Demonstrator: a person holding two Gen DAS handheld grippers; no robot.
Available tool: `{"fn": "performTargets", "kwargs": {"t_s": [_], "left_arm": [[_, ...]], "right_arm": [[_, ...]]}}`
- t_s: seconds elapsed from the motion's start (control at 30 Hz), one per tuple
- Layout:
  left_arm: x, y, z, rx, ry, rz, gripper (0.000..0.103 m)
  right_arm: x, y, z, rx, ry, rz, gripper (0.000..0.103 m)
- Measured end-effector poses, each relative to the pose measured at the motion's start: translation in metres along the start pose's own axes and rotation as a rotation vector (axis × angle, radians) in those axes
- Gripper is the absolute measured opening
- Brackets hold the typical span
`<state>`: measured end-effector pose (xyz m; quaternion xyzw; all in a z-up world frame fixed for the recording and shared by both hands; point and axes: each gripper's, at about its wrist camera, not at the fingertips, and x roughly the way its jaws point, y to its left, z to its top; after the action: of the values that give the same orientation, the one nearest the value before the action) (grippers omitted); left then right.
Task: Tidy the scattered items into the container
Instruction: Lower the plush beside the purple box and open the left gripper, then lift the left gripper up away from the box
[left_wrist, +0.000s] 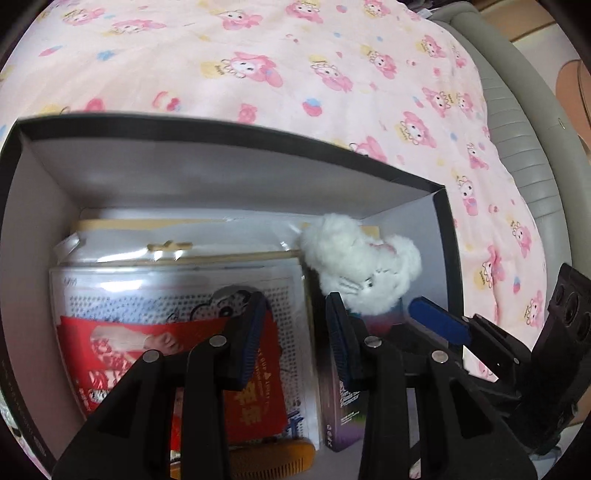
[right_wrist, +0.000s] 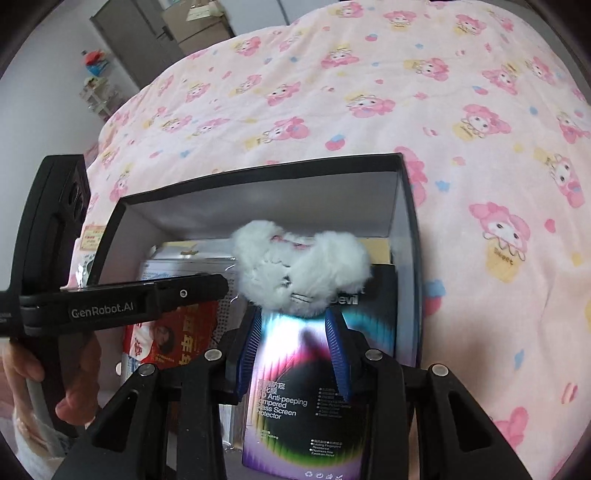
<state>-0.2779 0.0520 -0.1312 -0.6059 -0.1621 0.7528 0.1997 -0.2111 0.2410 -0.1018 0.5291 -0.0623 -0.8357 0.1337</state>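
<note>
Hovering over the black cardboard box (right_wrist: 406, 221): fluffy white plush toy (right_wrist: 301, 264) lies inside, just beyond the right gripper (right_wrist: 295, 354), apparently released; left gripper (left_wrist: 295, 332) beside it. Both part-open, empty.

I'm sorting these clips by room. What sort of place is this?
Most likely a bedroom in a home: the box sits on a bed with a pink cartoon quilt and a grey padded frame, and a door shows beyond.
</note>
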Motion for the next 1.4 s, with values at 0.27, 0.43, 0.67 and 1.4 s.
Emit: {"fn": "performTargets", "kwargs": {"t_s": [0.27, 0.43, 0.67, 1.4], "left_arm": [[0.023, -0.023, 0.025, -0.006, 0.013, -0.031, 0.033], [0.012, -0.019, 0.029, -0.049, -0.042, -0.062, 0.033], [0.026, -0.01, 0.041, -0.108, -0.047, -0.042, 0.033], [-0.027, -0.053, 0.01, 0.067, -0.246, 0.092, 0.045]], "right_arm": [[0.021, 0.003, 0.023, -0.049, -0.024, -0.061, 0.023], [0.033, -0.004, 0.04, -0.009, -0.028, -0.042, 0.022], [0.01, -0.018, 0.036, 0.125, -0.031, 0.051, 0.023], [-0.025, -0.001, 0.022, 0.051, -0.135, -0.121, 0.033]]}}
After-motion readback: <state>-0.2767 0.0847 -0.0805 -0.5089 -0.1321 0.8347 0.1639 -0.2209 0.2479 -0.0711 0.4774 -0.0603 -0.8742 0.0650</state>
